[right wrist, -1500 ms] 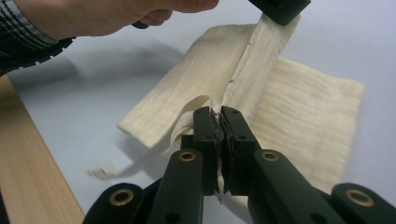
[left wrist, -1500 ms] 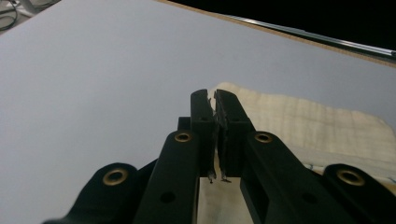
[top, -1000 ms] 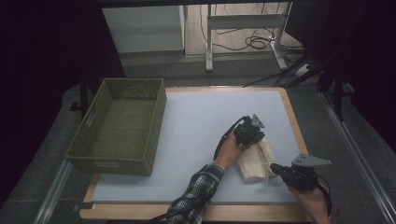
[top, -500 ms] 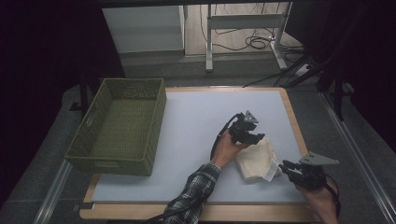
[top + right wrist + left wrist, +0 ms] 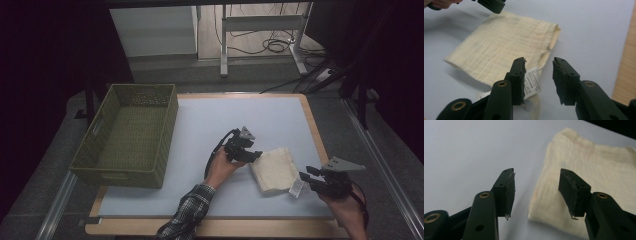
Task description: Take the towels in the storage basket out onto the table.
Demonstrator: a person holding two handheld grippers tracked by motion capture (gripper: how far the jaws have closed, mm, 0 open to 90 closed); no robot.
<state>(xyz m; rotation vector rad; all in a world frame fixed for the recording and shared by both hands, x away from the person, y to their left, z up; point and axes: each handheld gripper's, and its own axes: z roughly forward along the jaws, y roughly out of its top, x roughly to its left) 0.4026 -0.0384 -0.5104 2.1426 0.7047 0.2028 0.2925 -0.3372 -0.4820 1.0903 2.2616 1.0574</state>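
Folded cloth (image 5: pixel 274 170) on table, beside green basket (image 5: pixel 131 137).

The table (image 5: pixel 210 122) has a pale blue-grey top edged with a light wooden rim, and it stands on a dark grey floor (image 5: pixel 60 165) with metal rails (image 5: pixel 55 210) running along both long sides. A woven olive-green basket (image 5: pixel 131 137) sits on the left part of the top. Beyond the far edge, a white panel (image 5: pixel 152 31) leans upright beside the grey legs of a metal desk frame (image 5: pixel 260 35), and black cables (image 5: pixel 272 46) lie coiled on a lighter wooden floor. Left and right sides of the room fall into deep shadow; the light lands mostly on the tabletop.
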